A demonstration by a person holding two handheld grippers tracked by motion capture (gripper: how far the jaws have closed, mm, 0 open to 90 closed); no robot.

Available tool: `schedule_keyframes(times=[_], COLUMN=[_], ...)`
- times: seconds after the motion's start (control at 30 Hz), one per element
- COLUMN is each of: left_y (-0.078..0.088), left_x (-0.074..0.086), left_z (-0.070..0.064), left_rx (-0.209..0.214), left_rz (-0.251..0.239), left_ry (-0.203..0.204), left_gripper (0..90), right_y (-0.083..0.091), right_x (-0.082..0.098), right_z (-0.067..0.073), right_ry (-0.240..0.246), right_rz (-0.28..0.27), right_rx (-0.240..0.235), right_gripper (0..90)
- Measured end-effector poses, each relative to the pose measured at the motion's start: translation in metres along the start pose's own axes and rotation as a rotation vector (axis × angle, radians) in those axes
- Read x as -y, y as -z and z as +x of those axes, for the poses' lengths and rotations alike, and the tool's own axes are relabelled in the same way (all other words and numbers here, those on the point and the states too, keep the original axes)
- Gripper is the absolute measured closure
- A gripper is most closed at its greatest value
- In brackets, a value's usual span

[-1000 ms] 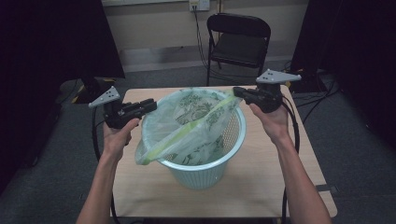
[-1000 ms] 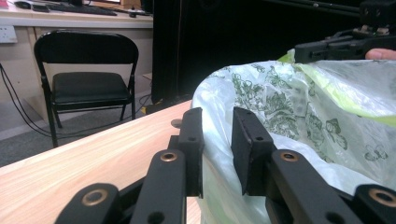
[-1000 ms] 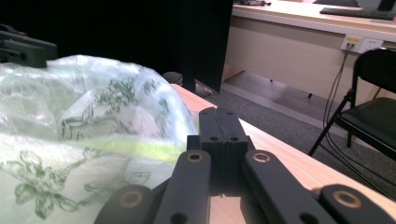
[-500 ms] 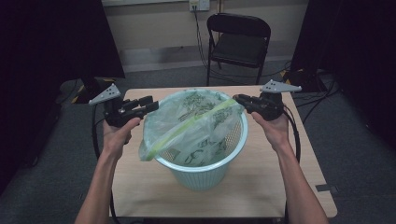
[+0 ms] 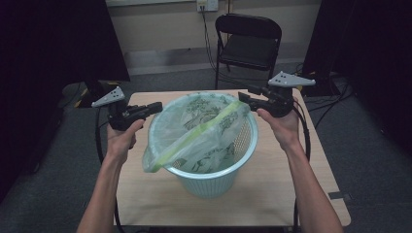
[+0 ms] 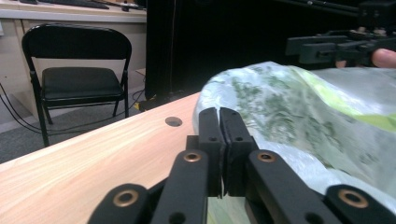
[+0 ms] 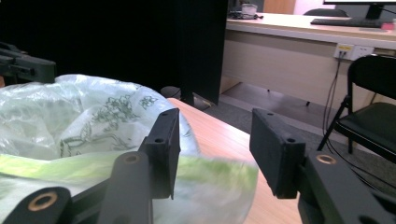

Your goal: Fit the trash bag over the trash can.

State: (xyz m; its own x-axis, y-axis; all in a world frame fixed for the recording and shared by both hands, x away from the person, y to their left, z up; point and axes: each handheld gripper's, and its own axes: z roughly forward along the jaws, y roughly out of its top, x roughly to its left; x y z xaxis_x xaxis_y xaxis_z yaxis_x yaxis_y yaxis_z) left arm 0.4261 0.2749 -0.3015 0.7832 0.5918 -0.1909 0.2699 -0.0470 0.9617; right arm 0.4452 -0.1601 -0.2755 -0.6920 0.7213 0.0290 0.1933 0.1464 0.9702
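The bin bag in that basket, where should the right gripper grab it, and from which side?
Probably the green hem band of the bin bag beside the right gripper, coming from the basket's right side. There the band lies slack over the rim, and the jaws stand open at it; the left gripper is shut at the opposite edge.

Right gripper [image 5: 244, 96] now off the bag's [image 5: 204, 131] green band, jaws apart.
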Motion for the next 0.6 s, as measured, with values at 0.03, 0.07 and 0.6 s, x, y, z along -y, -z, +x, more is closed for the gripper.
schedule_keyframes(times=[0.03, 0.07, 0.6], left_y=[0.005, 0.008, -0.026], left_x=[0.002, 0.004, -0.008], left_z=[-0.002, -0.004, 0.005], left_rx=[0.005, 0.008, -0.03], left_rz=[-0.005, -0.008, 0.015], left_ry=[0.004, -0.003, 0.006], left_gripper=[89.4, 89.5, 75.6], right_y=[-0.002, -0.004, -0.037], right_x=[-0.001, -0.003, -0.015], right_z=[0.002, 0.003, 0.012], right_ry=[0.001, 0.001, 0.009], right_rz=[0.005, 0.007, 0.105], right_rx=[-0.005, -0.008, -0.072], right_gripper=[52.3, 51.3, 54.2])
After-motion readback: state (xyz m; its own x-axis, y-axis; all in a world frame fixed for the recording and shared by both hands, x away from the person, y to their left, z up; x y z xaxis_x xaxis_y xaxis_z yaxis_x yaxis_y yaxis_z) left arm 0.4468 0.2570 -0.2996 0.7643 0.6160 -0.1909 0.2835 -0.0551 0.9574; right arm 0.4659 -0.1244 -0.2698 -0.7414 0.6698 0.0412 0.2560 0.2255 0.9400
